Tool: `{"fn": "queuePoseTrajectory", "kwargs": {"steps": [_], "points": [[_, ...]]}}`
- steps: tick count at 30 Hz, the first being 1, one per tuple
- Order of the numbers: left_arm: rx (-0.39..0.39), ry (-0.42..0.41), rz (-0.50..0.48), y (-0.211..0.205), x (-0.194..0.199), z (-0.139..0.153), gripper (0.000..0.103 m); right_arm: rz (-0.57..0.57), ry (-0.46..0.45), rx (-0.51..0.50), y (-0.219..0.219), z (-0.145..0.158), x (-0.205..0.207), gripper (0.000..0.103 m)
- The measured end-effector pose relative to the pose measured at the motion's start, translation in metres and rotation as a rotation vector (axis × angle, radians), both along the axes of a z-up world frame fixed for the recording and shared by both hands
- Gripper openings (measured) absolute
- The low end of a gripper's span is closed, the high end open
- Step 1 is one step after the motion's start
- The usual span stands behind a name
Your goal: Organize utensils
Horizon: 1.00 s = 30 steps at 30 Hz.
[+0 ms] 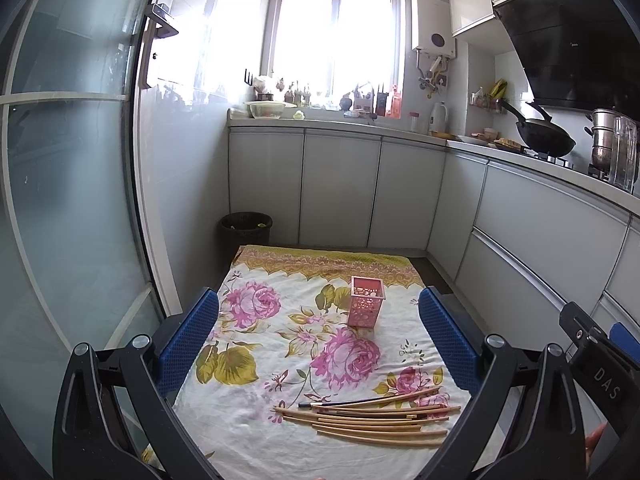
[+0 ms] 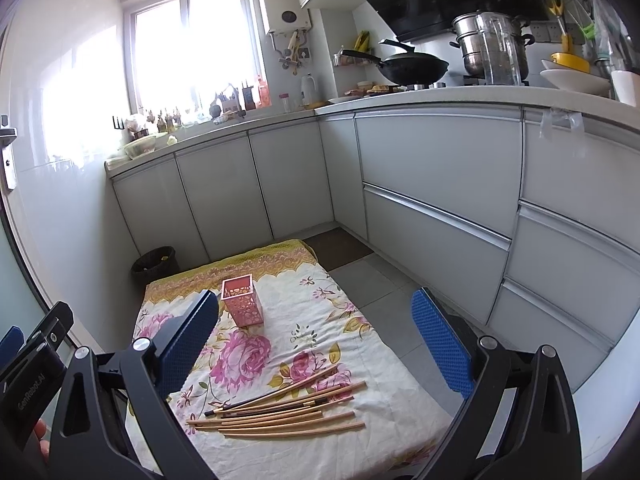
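The left gripper (image 1: 319, 340) is held with its two blue-padded fingers (image 1: 191, 342) spread wide, nothing between them. The right gripper (image 2: 316, 344) is likewise spread wide and empty between its pads (image 2: 442, 346). Both point forward and downward, side by side, close together.

Right gripper (image 2: 316, 340): fingers (image 2: 442, 344) spread wide, holding nothing, above the cloth.
Chopsticks (image 2: 280, 412): loose fanned pile on the floral cloth (image 2: 320, 312).
Pink holder (image 2: 242, 300): upright, well beyond the chopsticks.
Left gripper (image 2: 36, 344): partly visible at left edge.
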<state>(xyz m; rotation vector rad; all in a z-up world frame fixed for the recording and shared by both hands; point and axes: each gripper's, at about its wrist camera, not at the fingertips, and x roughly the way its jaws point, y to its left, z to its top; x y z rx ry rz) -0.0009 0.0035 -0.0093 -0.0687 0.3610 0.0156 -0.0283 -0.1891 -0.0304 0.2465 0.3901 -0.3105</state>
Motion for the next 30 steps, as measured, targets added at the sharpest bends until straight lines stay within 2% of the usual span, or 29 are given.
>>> {"fn": "queuePoseTrajectory", "kwargs": {"steps": [30], "points": [[0.006,0.012,0.000,0.0014,0.0037,-0.0083,0.096,0.007,0.013,0.009,0.0017,-0.0073,0.0029,0.094]]}}
